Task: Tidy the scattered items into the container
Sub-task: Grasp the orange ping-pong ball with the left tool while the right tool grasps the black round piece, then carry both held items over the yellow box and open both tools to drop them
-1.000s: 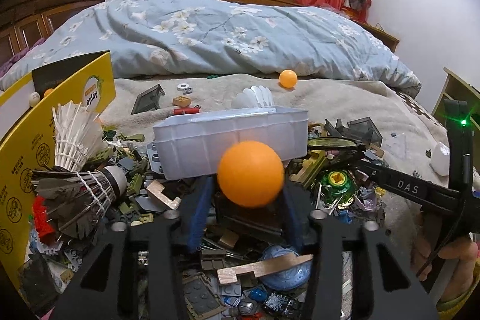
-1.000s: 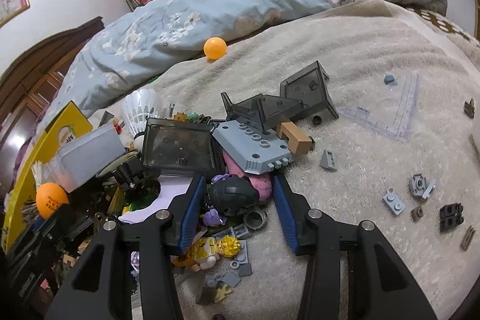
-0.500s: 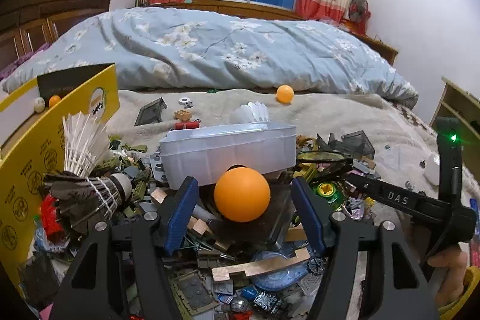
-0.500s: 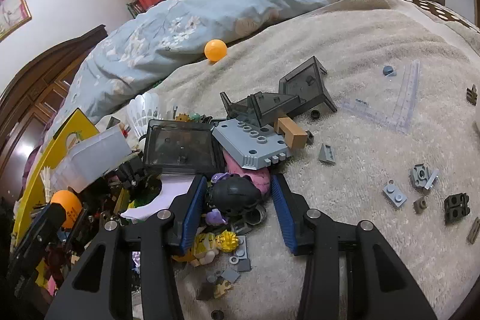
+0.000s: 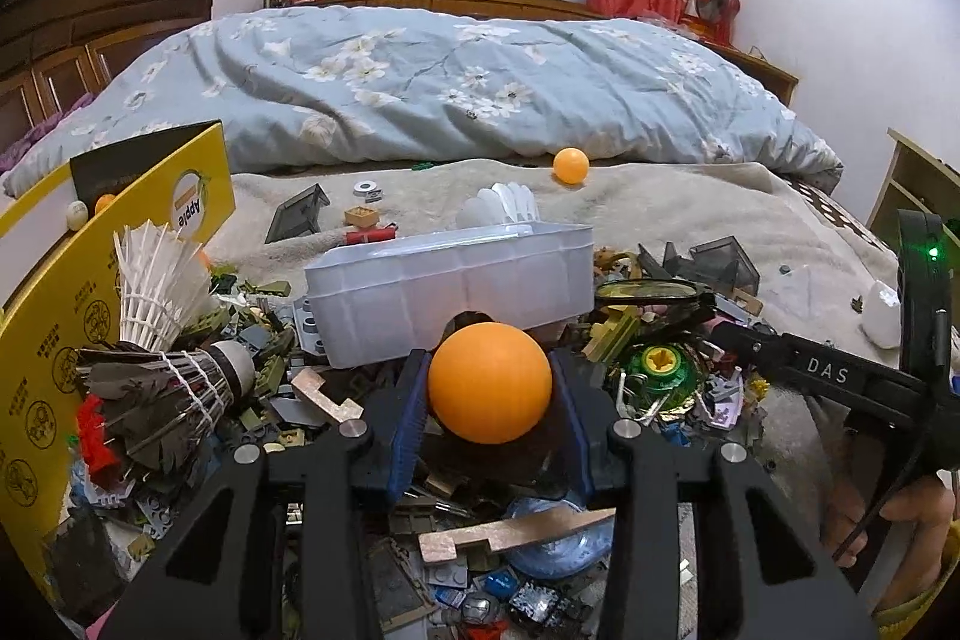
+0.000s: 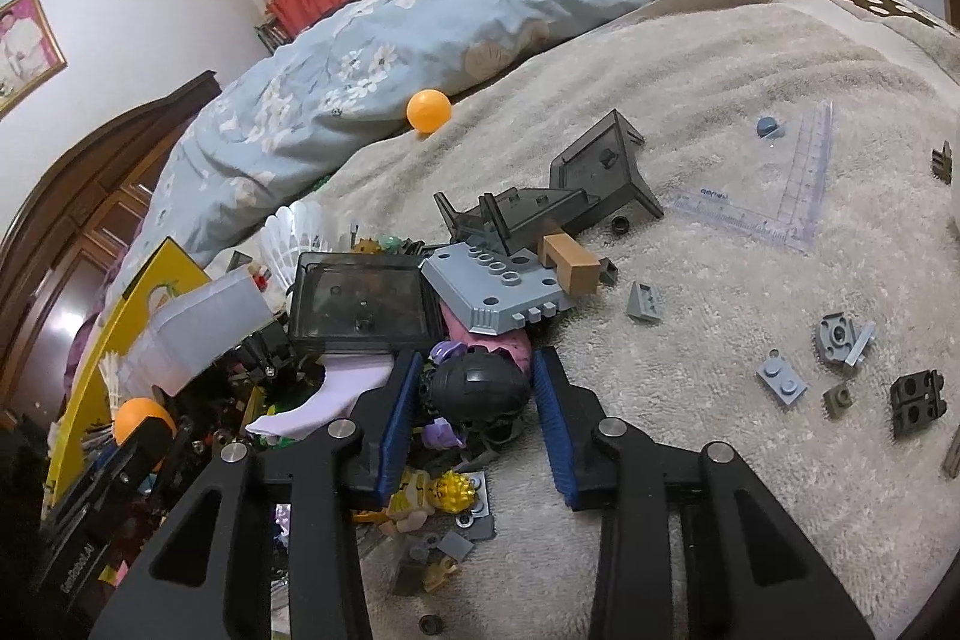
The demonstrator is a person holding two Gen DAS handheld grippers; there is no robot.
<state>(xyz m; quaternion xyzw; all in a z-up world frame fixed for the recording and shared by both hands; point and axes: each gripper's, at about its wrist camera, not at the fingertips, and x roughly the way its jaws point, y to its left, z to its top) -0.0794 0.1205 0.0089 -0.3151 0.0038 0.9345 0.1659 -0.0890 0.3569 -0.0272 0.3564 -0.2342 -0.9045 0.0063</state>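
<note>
Orange and smooth, a plastic table-tennis ball [image 5: 489, 381] sits clamped between the blue-padded fingers [image 5: 409, 418] of the left gripper [image 5: 489, 400], both pads pressed against its sides above the heap of toy parts. Directly beyond it stands a translucent white rectangular plastic box [image 5: 450, 286], resting on the clutter; its inside is hidden from this angle, so I cannot tell what it holds. To the left a yellow cardboard box flap printed "Apple" [image 5: 120, 274] rises beside a white feather shuttlecock [image 5: 157, 289] and a dark feather shuttlecock bound with white thread [image 5: 162, 400]. A second orange ball [image 5: 570, 165] lies well apart on the beige blanket [image 5: 690, 208], against the edge of the blue flowered quilt [image 5: 450, 88].

From the right wrist view, the right gripper [image 6: 474, 400] has its fingers spread, set on either side of a black rounded toy piece [image 6: 477, 388]; whether the pads touch it is unclear. Just beyond lie a smoky transparent square tray [image 6: 363, 307] and a grey studded building plate [image 6: 498, 292] with a tan block [image 6: 570, 263] beside it. A clear plastic set square [image 6: 774, 202] and small grey bricks [image 6: 780, 383] are scattered on the blanket to the right.
</note>
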